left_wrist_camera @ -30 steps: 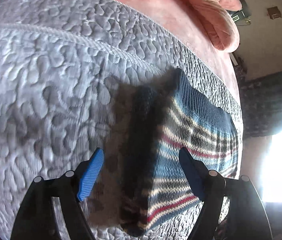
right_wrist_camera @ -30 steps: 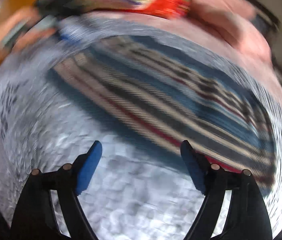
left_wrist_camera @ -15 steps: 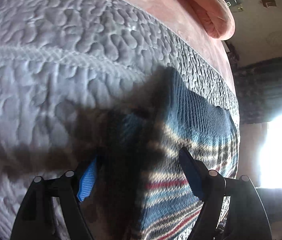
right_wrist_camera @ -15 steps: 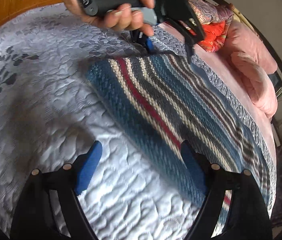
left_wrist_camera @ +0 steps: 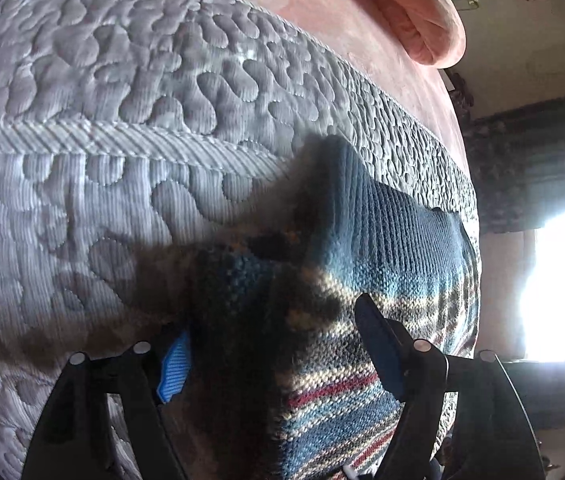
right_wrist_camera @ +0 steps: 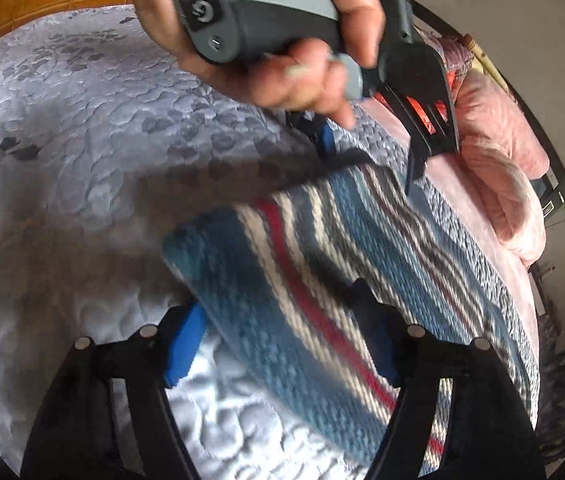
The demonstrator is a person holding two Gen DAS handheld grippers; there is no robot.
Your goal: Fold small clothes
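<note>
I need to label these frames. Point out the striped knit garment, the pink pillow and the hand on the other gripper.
striped knit garment (right_wrist_camera: 322, 280): right wrist view, on the red stripe mid-cloth.
pink pillow (left_wrist_camera: 414, 12): left wrist view, on its rounded end.
hand (right_wrist_camera: 282, 84): right wrist view, on the curled fingers under the grey handle.

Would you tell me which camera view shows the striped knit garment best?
The right wrist view: the striped knit garment lies across the quilt with most of its stripes visible. The left wrist view shows only a shadowed corner close up.

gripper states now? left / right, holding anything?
Left gripper: open, fingers straddling the striped knit garment, not clamped.
Right gripper: open around the garment's near edge, not clamped.
</note>
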